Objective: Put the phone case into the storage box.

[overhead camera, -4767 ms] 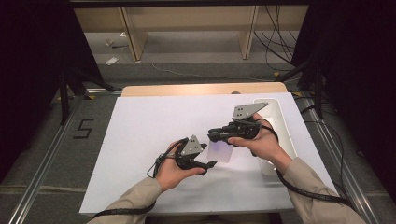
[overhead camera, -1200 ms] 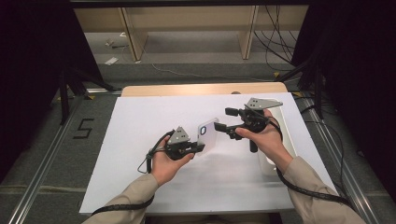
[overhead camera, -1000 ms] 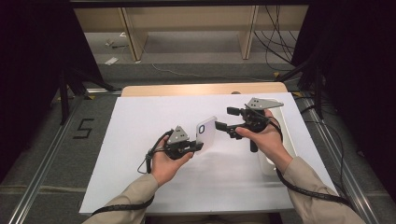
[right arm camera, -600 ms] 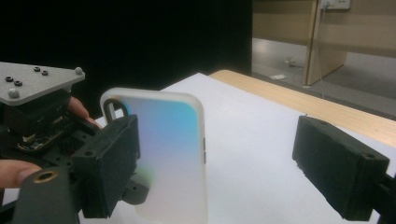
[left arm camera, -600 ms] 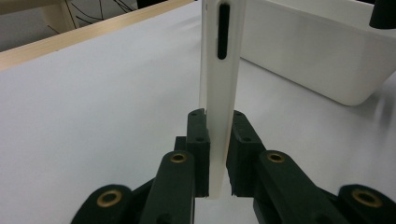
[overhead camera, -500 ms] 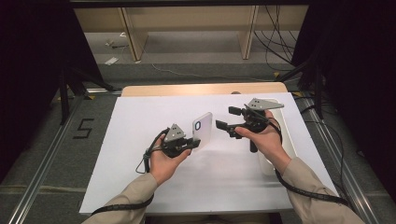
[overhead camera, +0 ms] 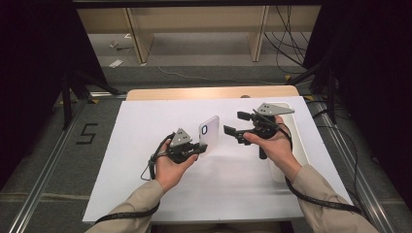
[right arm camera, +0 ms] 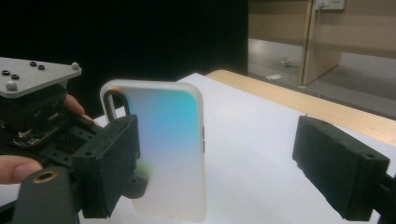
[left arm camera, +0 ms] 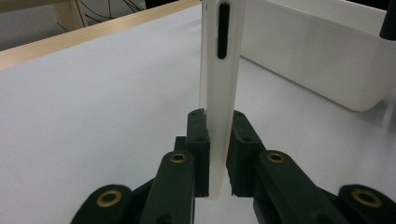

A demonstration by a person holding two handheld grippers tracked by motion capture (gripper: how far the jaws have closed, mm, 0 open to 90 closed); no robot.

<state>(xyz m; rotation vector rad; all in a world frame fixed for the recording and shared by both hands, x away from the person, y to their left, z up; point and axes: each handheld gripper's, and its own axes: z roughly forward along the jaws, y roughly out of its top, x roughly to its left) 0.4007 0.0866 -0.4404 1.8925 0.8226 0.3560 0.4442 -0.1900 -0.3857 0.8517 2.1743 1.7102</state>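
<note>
A white translucent phone case (overhead camera: 209,132) stands upright above the white table (overhead camera: 145,160). My left gripper (overhead camera: 197,147) is shut on its lower end. In the left gripper view the case (left arm camera: 219,93) shows edge-on, pinched between both pads of the left gripper (left arm camera: 217,140). My right gripper (overhead camera: 234,123) hovers open just right of the case, not touching it. From the right gripper view the case (right arm camera: 168,149) shows its iridescent back, partly behind one pad, while the jaws of my right gripper (right arm camera: 226,165) stand wide apart.
A long white tray (overhead camera: 291,145) lies along the table's right side under the right hand, and shows close by as a white tray (left arm camera: 317,51) in the left gripper view. A wooden strip (overhead camera: 209,92) marks the far table edge. Cables trail from both grippers.
The case, earlier low between both grippers, is now raised in the left gripper and has turned more upright over the last second. The right gripper has drawn back to the right.
</note>
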